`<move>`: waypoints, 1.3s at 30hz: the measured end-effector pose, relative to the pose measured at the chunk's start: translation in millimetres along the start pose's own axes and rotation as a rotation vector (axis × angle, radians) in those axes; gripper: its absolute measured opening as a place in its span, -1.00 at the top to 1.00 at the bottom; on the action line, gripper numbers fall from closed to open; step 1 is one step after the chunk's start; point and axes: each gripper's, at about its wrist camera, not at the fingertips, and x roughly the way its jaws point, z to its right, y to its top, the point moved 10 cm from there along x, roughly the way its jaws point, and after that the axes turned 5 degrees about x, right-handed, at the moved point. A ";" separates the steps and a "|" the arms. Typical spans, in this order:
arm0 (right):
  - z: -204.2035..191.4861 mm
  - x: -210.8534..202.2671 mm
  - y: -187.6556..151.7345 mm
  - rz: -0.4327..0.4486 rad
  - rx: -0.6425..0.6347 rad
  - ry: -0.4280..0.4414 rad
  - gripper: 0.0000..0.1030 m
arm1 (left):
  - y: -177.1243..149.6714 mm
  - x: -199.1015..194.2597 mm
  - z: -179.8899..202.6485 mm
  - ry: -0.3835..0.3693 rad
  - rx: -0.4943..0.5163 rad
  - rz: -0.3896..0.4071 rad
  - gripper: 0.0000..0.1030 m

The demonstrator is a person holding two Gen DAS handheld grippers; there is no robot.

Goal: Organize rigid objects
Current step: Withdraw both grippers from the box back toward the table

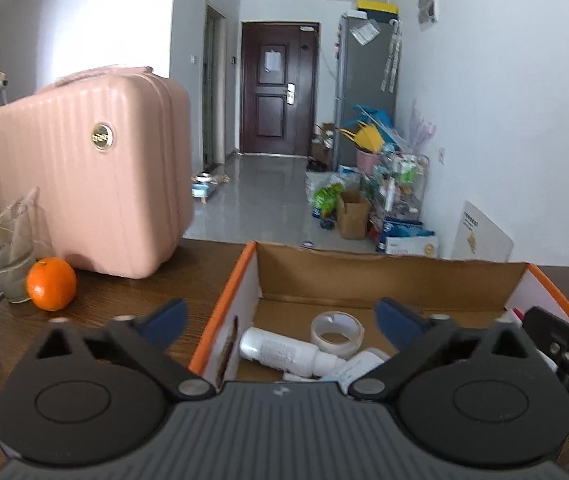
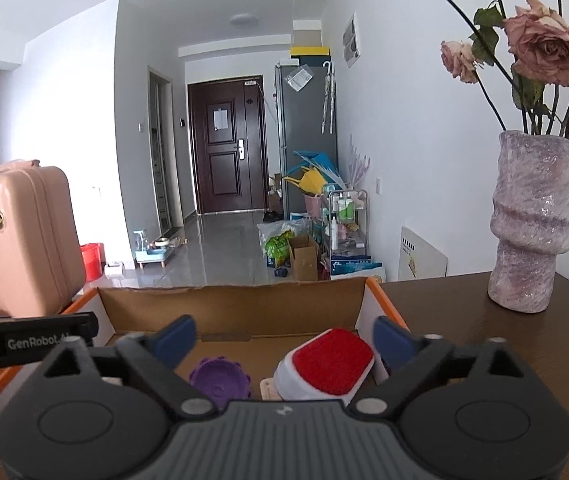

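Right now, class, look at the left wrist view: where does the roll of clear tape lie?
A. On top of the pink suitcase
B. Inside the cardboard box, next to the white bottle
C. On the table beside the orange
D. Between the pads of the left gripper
B: the roll of clear tape lies on the floor of the cardboard box, just beyond the white bottle.
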 end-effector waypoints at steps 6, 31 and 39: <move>1.3 -0.1 0.1 0.001 -0.003 -0.019 -1.00 | 1.7 1.3 -2.8 0.000 -0.011 -0.002 -1.00; -0.4 -65.5 -0.3 0.079 -0.051 -0.035 -1.00 | -10.2 -56.5 -28.1 0.015 -0.054 0.062 -1.00; 0.5 -98.3 -11.5 0.095 -0.060 -0.023 -1.00 | -26.5 -84.8 -33.0 0.002 -0.034 0.071 -1.00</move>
